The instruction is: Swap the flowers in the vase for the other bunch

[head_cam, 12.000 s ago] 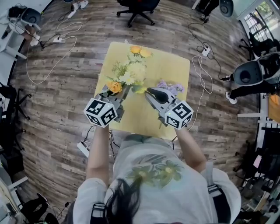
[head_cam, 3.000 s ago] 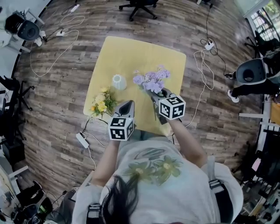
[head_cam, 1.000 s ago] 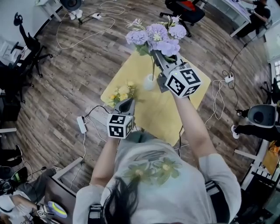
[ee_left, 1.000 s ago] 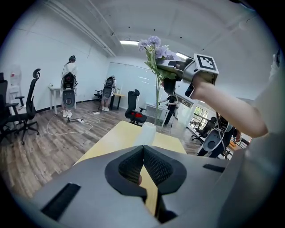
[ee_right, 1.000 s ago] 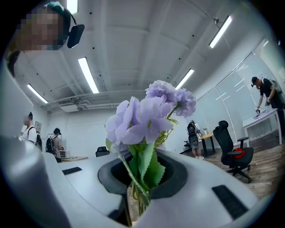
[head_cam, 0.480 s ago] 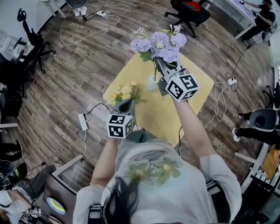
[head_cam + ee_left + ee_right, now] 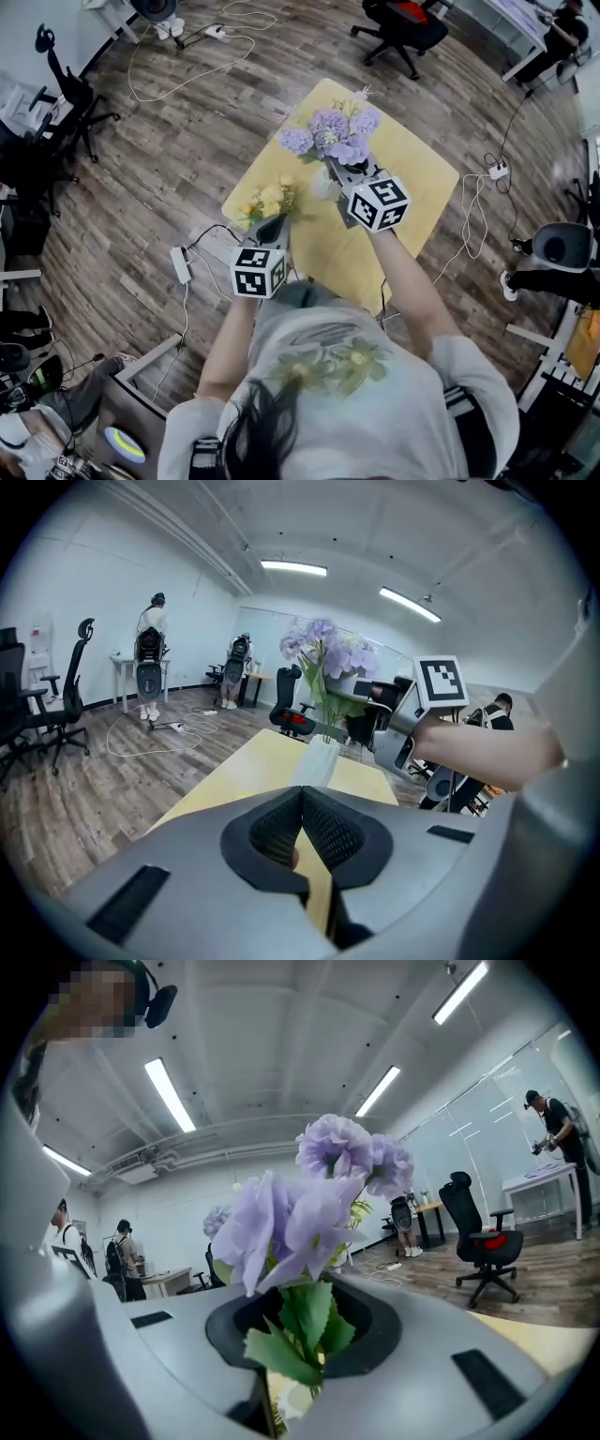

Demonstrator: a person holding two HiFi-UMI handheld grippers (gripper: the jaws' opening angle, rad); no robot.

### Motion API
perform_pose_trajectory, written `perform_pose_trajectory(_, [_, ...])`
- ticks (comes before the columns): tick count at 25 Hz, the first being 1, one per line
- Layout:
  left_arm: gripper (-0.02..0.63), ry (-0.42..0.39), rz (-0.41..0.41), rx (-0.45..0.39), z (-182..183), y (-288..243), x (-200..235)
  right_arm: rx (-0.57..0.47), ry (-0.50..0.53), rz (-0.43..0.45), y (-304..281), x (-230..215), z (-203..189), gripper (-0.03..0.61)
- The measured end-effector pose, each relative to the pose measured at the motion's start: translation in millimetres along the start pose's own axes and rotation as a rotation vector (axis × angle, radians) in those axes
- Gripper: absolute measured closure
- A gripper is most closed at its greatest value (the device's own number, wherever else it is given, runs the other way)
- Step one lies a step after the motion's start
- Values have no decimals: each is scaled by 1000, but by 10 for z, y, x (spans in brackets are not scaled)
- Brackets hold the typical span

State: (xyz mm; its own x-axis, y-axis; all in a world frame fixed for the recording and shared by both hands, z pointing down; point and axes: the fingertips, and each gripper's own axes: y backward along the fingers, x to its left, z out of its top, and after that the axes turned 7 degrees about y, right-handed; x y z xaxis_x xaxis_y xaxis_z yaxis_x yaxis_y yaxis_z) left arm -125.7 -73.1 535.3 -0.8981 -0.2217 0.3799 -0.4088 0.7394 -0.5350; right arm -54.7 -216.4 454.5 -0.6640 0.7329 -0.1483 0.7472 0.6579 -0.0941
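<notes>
R tool point(image 7: 339, 170) grips purple bunch point(image 7: 333, 131), stems at white vase point(image 7: 317, 766) mouth.

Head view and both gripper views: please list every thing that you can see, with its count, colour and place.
table: 1, yellow, middle of the wooden floor
vase: 1, white, on the table, under the purple flowers
purple flowers: 1 bunch, purple with green stems, above the vase, stems reaching down to its mouth
yellow flowers: 1 bunch, yellow, lying on the table near its left edge
chairs: at least 2, black, on the floor beyond the table and at the left
power strip: 1, white, on the floor left of the table
left gripper: 1, grey, shut and empty, by the yellow flowers
right gripper: 1, grey, shut on the purple flowers' stems
</notes>
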Motion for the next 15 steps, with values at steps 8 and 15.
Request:
perform_pose_trajectory(8, [595, -5, -8, 9, -75, 15, -88, 84, -21, -4, 152, 79, -441, 499])
perform_pose_trajectory(15, [595, -7, -29, 25, -162, -5, -164, 100, -39, -8, 215, 109, -554, 499])
